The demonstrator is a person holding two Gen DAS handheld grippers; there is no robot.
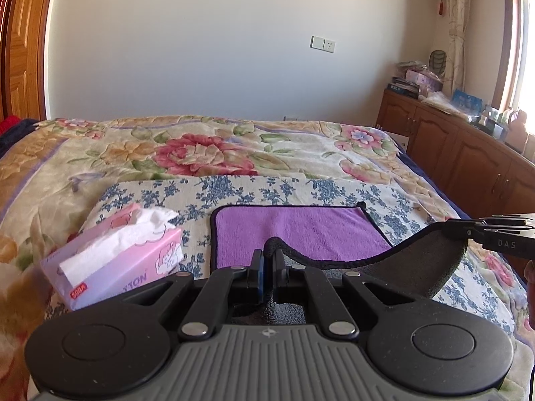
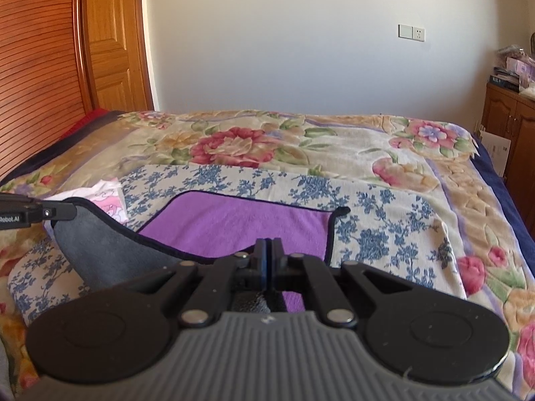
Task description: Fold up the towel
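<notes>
A purple towel (image 1: 301, 230) with a grey underside and dark trim lies on a blue-flowered cloth (image 1: 234, 190) on the bed; it also shows in the right wrist view (image 2: 240, 224). Its near edge is lifted off the bed, grey side up. My left gripper (image 1: 267, 260) is shut on the near left corner of the towel. My right gripper (image 2: 268, 250) is shut on the near right corner. Each gripper shows in the other's view, the right one (image 1: 468, 230) at the right edge, the left one (image 2: 63, 212) at the left edge, both pinching the towel's rim.
A pink tissue box (image 1: 117, 254) stands on the bed just left of the towel. The bed carries a floral blanket (image 1: 200, 147). A wooden cabinet (image 1: 468, 153) with clutter runs along the right. A wooden headboard (image 2: 36, 67) is at the left.
</notes>
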